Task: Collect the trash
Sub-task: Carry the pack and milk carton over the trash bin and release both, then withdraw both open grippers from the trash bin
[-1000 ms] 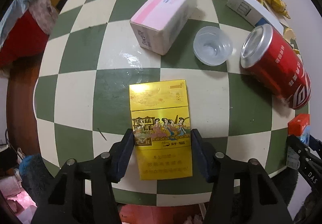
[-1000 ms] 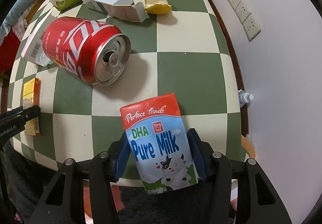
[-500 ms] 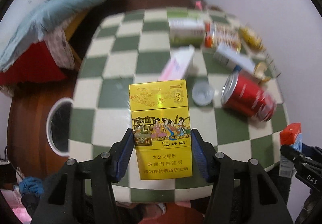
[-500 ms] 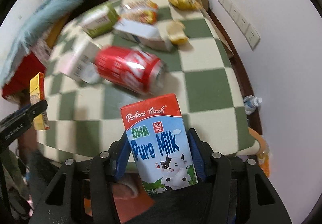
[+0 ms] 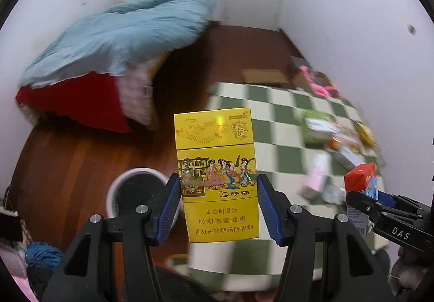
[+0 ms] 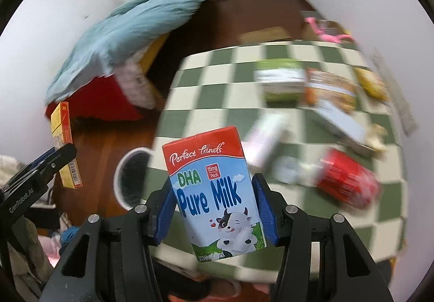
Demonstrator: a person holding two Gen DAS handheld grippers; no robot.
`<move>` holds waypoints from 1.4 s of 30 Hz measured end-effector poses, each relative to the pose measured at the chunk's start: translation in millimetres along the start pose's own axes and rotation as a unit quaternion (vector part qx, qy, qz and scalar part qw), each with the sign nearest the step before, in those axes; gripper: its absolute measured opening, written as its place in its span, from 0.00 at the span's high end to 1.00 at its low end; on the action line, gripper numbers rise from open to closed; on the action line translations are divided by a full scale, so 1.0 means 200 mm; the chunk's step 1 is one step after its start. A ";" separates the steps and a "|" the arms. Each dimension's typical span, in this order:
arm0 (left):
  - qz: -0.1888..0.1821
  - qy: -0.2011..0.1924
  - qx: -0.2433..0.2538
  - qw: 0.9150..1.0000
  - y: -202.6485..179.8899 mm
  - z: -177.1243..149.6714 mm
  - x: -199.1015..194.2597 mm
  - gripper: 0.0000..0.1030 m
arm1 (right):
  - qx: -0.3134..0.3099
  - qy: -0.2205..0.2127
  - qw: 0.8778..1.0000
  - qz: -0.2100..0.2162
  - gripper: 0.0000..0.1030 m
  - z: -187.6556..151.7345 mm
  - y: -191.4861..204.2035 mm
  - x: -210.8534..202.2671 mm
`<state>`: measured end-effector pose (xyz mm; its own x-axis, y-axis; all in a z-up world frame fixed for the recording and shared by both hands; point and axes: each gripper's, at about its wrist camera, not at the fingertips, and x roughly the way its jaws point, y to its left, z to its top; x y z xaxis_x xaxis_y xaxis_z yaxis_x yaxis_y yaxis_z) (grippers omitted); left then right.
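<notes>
The cigarette pack (image 5: 217,180) stands upright between the closed jaws of the left gripper (image 5: 218,205); the milk carton (image 6: 214,193) stands slightly tilted, clamped in the right gripper (image 6: 213,209). Both are held in the air, clear of the checkered table (image 6: 271,112). The white bin (image 5: 141,193) stands on the floor below and left of both loads, nearer the left gripper, so the drop likely calls for a move left and down.
</notes>
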<state>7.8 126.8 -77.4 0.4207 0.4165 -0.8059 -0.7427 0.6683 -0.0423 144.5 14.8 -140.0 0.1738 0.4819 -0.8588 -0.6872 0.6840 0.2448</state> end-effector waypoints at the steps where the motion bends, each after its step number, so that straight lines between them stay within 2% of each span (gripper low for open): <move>1: 0.004 0.001 -0.010 1.000 0.06 0.01 0.01 0.49 | -0.011 0.009 1.000 0.011 0.45 0.03 0.11 0.08; 7: 0.034 0.032 -0.103 0.994 0.60 -0.02 0.18 0.49 | -0.064 0.064 0.994 0.064 0.45 0.07 0.65 0.49; 13: 0.037 0.092 -0.166 0.981 0.99 -0.15 0.51 0.49 | -0.118 0.142 0.980 0.074 0.45 0.01 1.06 1.00; 18: 0.015 0.133 -0.206 0.969 1.17 -0.24 0.76 0.48 | -0.133 0.192 0.970 0.060 0.45 -0.04 1.20 1.37; 21: 0.015 0.147 -0.223 0.963 1.24 -0.27 0.87 0.47 | -0.138 0.210 0.967 0.050 0.45 -0.04 1.26 1.56; 23: 0.028 0.146 -0.229 0.962 1.29 -0.29 0.88 0.31 | -0.136 0.224 0.964 0.050 0.45 -0.06 1.28 1.67; 24: 0.038 0.144 -0.233 0.961 1.31 -0.30 0.89 0.06 | -0.137 0.229 0.963 0.046 0.44 -0.06 1.29 1.69; 25: 0.047 0.143 -0.234 0.960 1.34 -0.32 0.89 0.00 | -0.139 0.237 0.961 0.042 0.44 -0.07 1.30 1.75; 26: 0.058 0.145 -0.236 0.959 1.36 -0.33 0.90 0.00 | -0.141 0.242 0.959 0.047 0.42 -0.06 1.29 1.78; 27: 0.072 0.150 -0.238 0.957 1.38 -0.35 0.90 0.00 | -0.145 0.247 0.957 0.044 0.26 -0.05 1.29 1.81; 29: 0.100 0.148 -0.239 0.955 1.41 -0.39 0.89 0.00 | -0.156 0.249 0.955 0.034 0.00 -0.07 1.30 1.83; 33: 0.158 0.145 -0.227 0.950 1.45 -0.46 0.87 0.00 | -0.180 0.237 0.955 -0.001 0.00 -0.08 1.31 1.83; 35: 0.176 0.146 -0.221 0.948 1.45 -0.48 0.86 0.00 | -0.184 0.235 0.954 -0.011 0.00 -0.09 1.30 1.82; 42: 0.196 0.137 -0.214 0.947 1.43 -0.50 0.77 0.00 | -0.199 0.224 0.954 -0.024 0.00 -0.13 1.34 1.74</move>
<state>-191.8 320.0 -273.4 -0.0378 0.3663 -0.9297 -0.9816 0.1606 0.1032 2.6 352.2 -384.6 -0.0455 0.1112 -0.9928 -0.9151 0.3940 0.0861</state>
